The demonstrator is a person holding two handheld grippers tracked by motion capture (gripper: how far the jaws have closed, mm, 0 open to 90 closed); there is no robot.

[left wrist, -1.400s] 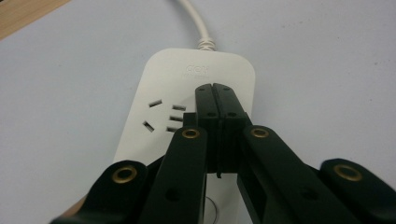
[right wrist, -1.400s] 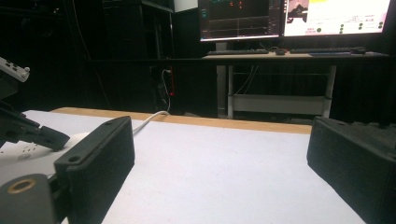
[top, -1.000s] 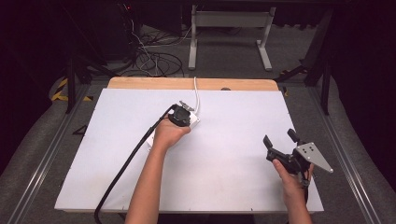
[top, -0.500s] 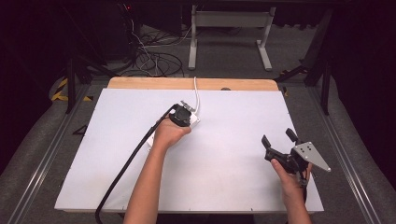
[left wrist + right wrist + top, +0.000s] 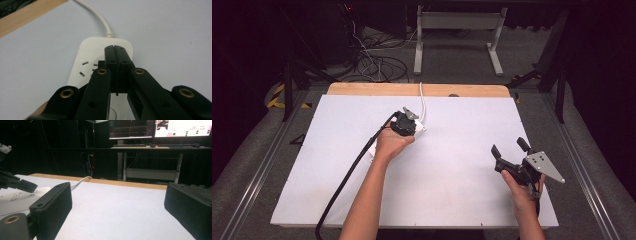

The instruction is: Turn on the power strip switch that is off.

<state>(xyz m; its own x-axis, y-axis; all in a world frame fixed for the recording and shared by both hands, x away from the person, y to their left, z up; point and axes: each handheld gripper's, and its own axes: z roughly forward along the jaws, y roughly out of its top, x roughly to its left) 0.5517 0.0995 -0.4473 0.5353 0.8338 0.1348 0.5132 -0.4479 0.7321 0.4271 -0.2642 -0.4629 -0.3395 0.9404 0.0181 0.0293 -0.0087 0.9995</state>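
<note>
Nothing has shifted since the earlier frames: both hands sit where they sat, and the power strip has not slid. From the high view, one white power strip [image 5: 414, 132] lies on the white table [image 5: 312, 165] toward its far middle, its white cord [image 5: 422, 102] running off over the wooden back edge, and the left gripper [image 5: 411, 131] is planted on top of it, while the right gripper [image 5: 508, 148] hangs well apart near the table's right front corner, tips up and off the surface. From the left gripper view, the two black jaws are pressed flat together with nothing between them, their joined tip resting on the strip's cord end, just beside one group of socket slots [image 5: 87, 67]. From the right gripper view, the jaws stand wide apart with only bare table between them, and the strip and the other gripper sit far off at the left edge. My reading is that the step in hand is pressing something on the strip, likely a switch, though no button is visible under the tip. The next move would call for a straight lift off the strip without dragging it. Counted: one strip, one cord, two grippers.
</note>
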